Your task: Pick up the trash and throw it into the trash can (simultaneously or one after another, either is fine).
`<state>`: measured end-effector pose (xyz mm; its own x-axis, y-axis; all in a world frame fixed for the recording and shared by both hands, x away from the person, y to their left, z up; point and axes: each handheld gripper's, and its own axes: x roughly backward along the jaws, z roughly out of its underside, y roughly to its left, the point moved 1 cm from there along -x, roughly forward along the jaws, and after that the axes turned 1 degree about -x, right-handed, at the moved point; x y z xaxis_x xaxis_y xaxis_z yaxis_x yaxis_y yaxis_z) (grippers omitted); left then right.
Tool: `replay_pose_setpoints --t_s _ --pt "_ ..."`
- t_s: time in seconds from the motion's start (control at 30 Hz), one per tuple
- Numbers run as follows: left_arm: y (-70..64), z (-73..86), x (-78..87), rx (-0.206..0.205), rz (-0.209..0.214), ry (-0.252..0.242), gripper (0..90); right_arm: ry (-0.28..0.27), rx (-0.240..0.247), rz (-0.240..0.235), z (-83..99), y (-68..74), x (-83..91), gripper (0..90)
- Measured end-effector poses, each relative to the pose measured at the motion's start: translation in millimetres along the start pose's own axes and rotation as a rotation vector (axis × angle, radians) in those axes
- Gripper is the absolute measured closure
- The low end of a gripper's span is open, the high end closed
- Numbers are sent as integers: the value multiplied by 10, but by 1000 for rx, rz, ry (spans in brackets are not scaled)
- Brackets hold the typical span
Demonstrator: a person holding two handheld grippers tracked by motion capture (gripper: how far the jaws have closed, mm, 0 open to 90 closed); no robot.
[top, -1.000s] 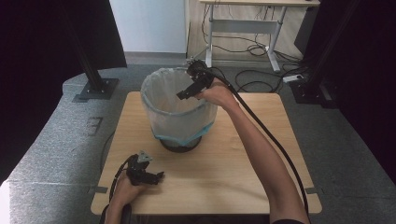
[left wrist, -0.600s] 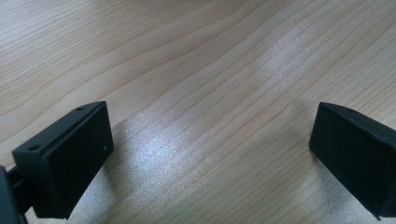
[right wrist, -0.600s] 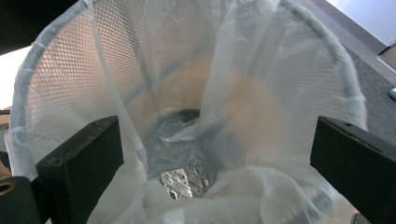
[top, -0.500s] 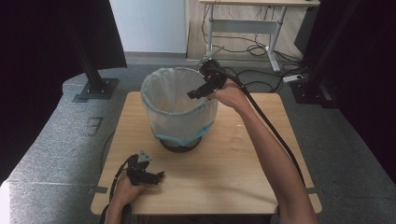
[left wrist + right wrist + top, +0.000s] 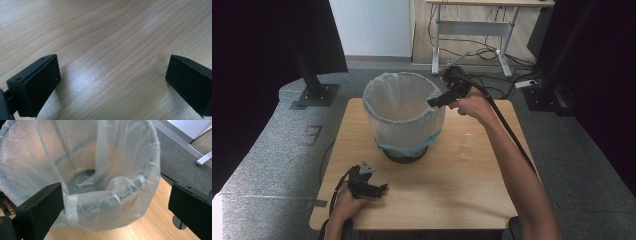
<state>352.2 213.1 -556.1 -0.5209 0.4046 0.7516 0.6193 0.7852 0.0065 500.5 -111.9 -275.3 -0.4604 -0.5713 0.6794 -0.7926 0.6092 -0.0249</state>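
A mesh waste bin [image 5: 404, 115] lined with a thin clear plastic bag [image 5: 110, 192] stands at the back middle of the wooden table [image 5: 452, 190]. My right gripper [image 5: 437, 101] is held in the air at the bin's right rim, jaws wide apart and empty. In the right gripper view the rim [image 5: 120, 195] lies between the two jaws, and the bag hangs loosely inside the mesh. My left gripper [image 5: 381, 189] rests low at the table's front left, open over bare wood [image 5: 112, 65].
Grey carpeted floor surrounds the table. Black stand bases [image 5: 314, 95] sit at the back left and back right. A desk frame with cables [image 5: 472, 50] stands behind. A black cable [image 5: 507, 127] trails from my right gripper along the forearm.
My right gripper has drawn back to the right, from over the bin's mouth to just outside its right rim. The left gripper has stayed put.
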Motion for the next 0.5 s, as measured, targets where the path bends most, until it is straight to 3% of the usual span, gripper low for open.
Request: replay_pose_setpoints --t_s 0.13,0.27,0.37,0.5 --pt "0 0 0 0 0 0 0 11 -8 18 82 -69 60 0" --pt "0 0 0 0 0 0 0 -20 -24 22 165 -134 125 0" --pt "0 0 0 0 0 0 0 3 -23 43 228 -177 156 0" --pt "-1 0 0 0 0 0 0 -26 -45 47 363 -259 207 0"
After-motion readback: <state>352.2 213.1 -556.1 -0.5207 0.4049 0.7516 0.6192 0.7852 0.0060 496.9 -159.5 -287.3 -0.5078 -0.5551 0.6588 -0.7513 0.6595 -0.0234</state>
